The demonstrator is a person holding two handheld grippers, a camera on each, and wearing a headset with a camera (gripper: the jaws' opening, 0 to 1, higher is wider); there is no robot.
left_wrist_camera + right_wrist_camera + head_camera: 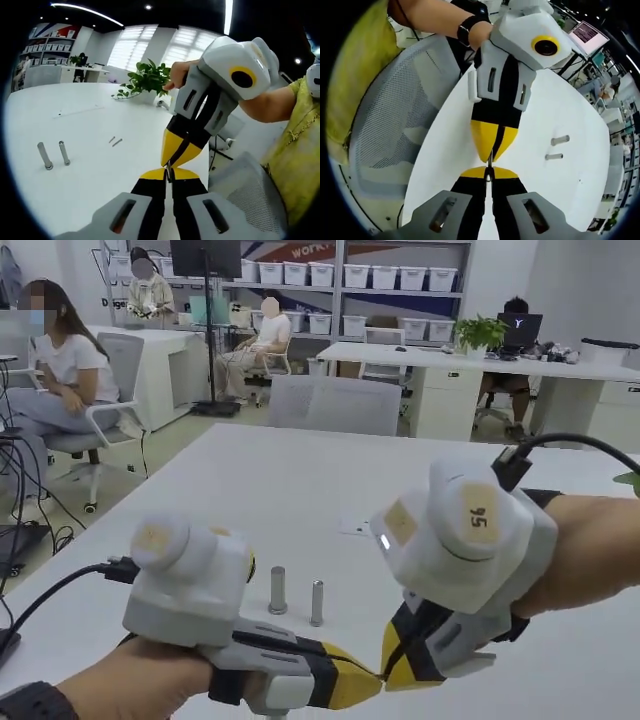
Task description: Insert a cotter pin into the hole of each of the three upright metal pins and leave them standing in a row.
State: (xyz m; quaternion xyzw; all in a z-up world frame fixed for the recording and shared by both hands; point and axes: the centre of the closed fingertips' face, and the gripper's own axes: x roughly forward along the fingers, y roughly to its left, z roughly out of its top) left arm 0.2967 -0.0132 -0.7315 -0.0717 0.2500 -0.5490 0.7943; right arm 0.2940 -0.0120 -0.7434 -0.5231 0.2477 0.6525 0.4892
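Both claws meet tip to tip low over the near edge of the white table (300, 490). Left gripper (168, 176): jaws closed right down, yellow tips together. Right gripper (489, 175): the same, jaws closed, pointing straight at the other's nose.

A thin sliver (490, 161) bridges the two sets of tips and seems pinched at both ends. Too small to be sure, but by the task it is most likely a cotter pin being passed across or re-gripped.

Two upright metal pins stand just beside each other on the table, the stouter pin (278, 590) and the slimmer pin (317, 602), ahead of the left claw and apart from both claws. Two loose cotter pins (114, 141) lie flat further out, near each other.

Handling, as a judgement:
- The cotter pin is very light, springy wire, smooth and easy to flick away. Take it at the looped head, leaving the legs free and pointing at the hole.
- The upright pins are stiff, smooth steel on narrow bases, so they tip readily under a sideways push. Steady the shank low, below the hole, while the wire goes in
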